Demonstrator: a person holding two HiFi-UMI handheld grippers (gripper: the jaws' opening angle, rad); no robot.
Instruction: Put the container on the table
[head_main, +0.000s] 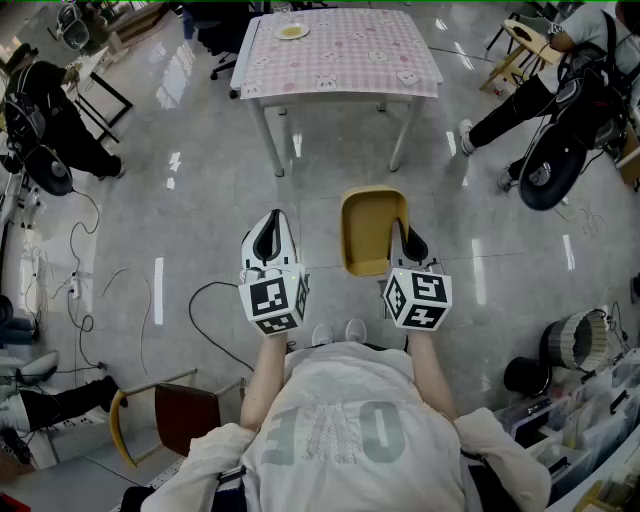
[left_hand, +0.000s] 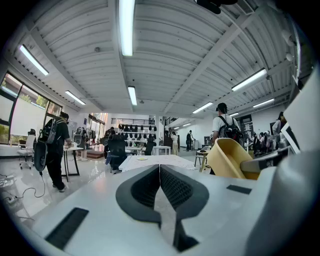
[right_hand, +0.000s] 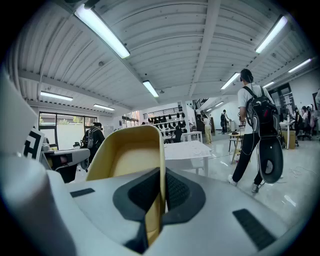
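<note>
presently the right gripper (right_hand: 159, 212) clamps the yellow container (right_hand: 131, 157) by its wall (held above the floor (head_main: 200, 200)); the left gripper (left_hand: 160, 200) is closed and empty.

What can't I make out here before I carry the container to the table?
- The table: its far edge is cut off by the top of the head view.
- The dish on the table: too small in the head view to tell what it holds.
- The container: its underside is hidden by its own walls in every view, and the right gripper covers part of the wall it pinches.
</note>
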